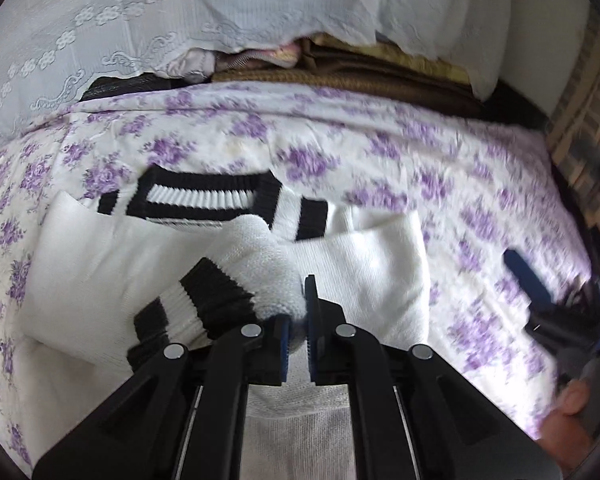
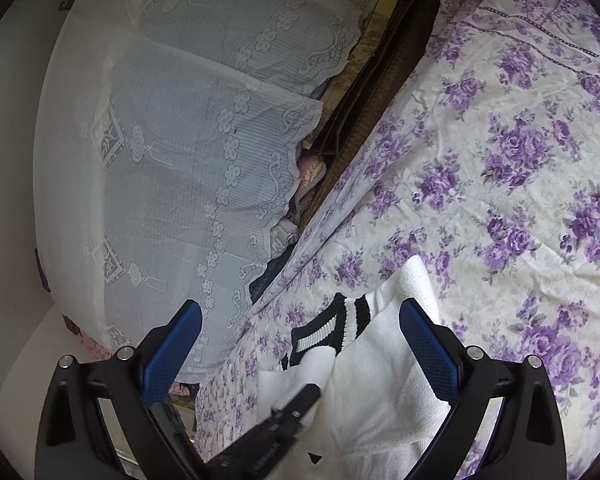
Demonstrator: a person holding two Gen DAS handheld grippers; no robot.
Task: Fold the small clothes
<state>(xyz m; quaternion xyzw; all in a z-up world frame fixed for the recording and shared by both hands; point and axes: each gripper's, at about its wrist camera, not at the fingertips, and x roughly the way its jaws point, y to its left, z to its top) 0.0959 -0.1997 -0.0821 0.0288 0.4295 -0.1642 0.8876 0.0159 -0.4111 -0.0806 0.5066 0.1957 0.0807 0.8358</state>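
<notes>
Closest to my left lens, the left gripper (image 1: pixel 298 320) has its blue pads pressed together on a fold of the white garment (image 1: pixel 100 264), a small knitted top with black-and-white striped ribbing. I see one striped cuff (image 1: pixel 188 304) bunched just left of the clamped pads, lifted off the rest of the cloth. Beyond it the garment lies flat on the floral bedsheet (image 1: pixel 380 152), its long axis running left to right across my left view, with the striped collar (image 1: pixel 204 196) on the far edge pointing away from me toward the head of the bed.

From my right lens, the right gripper (image 2: pixel 300 344) holds its fingers wide apart, with nothing between the pads; it hovers above the garment (image 2: pixel 380 392), and the collar (image 2: pixel 332 324) sits in the gap between them. In this view the top stretches from bottom centre up and to the right. A black part of the left gripper (image 2: pixel 288 408) crosses the cloth below.

Further out, I see a white lace cover (image 1: pixel 180 20) draped over a pile behind the bed, with brown and yellow folded fabric (image 1: pixel 360 68) showing under its edge. I cannot make out any containers.
</notes>
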